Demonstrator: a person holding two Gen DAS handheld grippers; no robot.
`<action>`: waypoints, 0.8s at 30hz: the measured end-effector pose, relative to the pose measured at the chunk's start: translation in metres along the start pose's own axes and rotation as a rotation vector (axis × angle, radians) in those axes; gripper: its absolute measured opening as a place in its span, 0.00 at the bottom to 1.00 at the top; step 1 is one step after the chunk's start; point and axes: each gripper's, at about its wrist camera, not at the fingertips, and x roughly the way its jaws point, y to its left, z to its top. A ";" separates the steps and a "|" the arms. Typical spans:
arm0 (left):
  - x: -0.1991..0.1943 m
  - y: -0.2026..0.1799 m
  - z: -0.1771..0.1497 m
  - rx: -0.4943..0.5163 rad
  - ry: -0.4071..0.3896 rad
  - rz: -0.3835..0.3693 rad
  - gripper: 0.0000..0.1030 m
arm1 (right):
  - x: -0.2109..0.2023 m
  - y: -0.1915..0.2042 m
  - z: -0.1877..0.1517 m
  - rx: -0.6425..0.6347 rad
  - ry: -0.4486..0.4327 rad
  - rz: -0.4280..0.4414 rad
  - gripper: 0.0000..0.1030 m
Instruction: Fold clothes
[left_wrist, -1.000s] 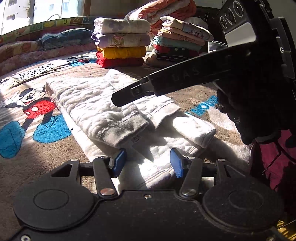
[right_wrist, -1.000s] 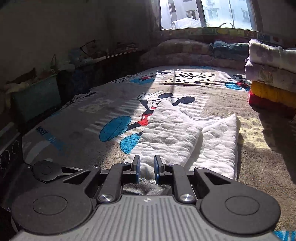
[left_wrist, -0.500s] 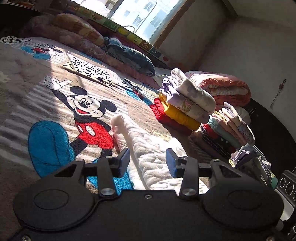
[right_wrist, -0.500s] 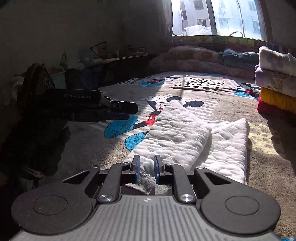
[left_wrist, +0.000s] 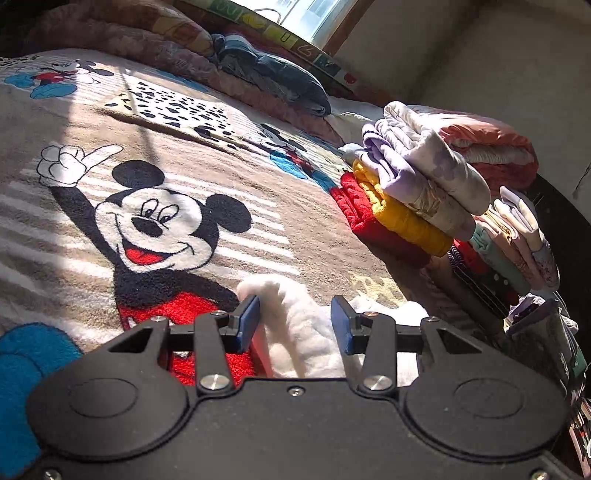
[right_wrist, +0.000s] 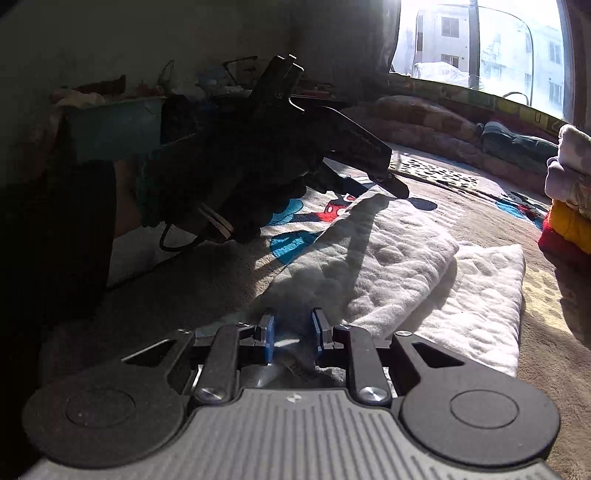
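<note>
White quilted garment (left_wrist: 295, 325) is lying on the cartoon-mouse blanket (left_wrist: 166, 177), its far corner sitting between the left gripper's (left_wrist: 294, 325) wide-open jaws. Through the right wrist camera, the right gripper (right_wrist: 291, 334) is standing partly open around the garment's near edge.

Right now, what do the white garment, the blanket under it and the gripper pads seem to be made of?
White garment: soft quilted cotton or fleece, judging by its puffy dimpled surface, matte. Blanket: plush pile, probably synthetic fleece; fuzzy printed nap, no sheen. Left gripper pads and right gripper pads: blue, smooth, likely rubber or plastic on black plastic fingers.
</note>
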 end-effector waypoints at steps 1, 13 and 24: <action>0.007 -0.001 0.001 0.018 0.017 0.006 0.39 | -0.001 0.001 -0.001 -0.009 0.002 0.000 0.22; 0.015 -0.018 -0.002 0.139 -0.008 -0.154 0.17 | -0.004 0.011 -0.004 -0.043 -0.001 0.004 0.23; 0.041 -0.023 -0.011 0.186 0.059 -0.013 0.17 | -0.006 0.011 -0.001 -0.030 0.019 0.043 0.23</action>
